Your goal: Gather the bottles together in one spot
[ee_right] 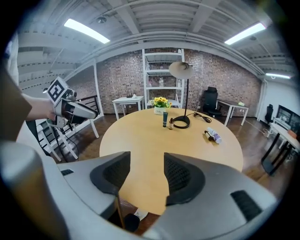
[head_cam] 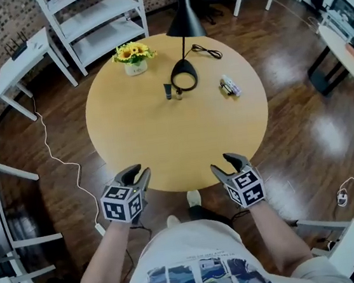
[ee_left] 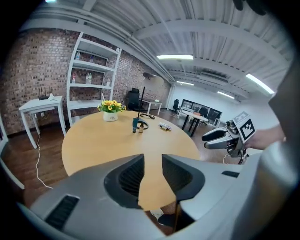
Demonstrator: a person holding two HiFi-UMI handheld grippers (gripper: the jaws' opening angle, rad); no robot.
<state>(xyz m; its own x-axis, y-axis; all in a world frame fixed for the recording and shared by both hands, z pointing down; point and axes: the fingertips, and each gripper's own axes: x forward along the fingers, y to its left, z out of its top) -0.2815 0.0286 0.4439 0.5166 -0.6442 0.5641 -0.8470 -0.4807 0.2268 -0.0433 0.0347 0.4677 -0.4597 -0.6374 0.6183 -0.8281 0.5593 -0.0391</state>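
On the far side of the round wooden table point(head_cam: 165, 145), a dark teal bottle point(head_cam: 168, 92) and a small brown bottle point(head_cam: 178, 93) stand upright side by side. Further right, a white bottle with a purple label point(head_cam: 231, 86) lies on its side with a thin dark item beside it. My left gripper point(head_cam: 136, 173) and right gripper point(head_cam: 223, 163) hover at the table's near edge, both open and empty, far from the bottles. In the right gripper view, the teal bottle point(ee_right: 165, 119) and the lying bottle point(ee_right: 213, 135) show beyond the open jaws.
A black desk lamp point(head_cam: 184, 76) with its ring base and cord stands just behind the upright bottles. A pot of yellow flowers point(head_cam: 133, 56) sits at the table's far left. A white shelf unit point(head_cam: 101, 19) and a small white side table point(head_cam: 22, 57) stand beyond.
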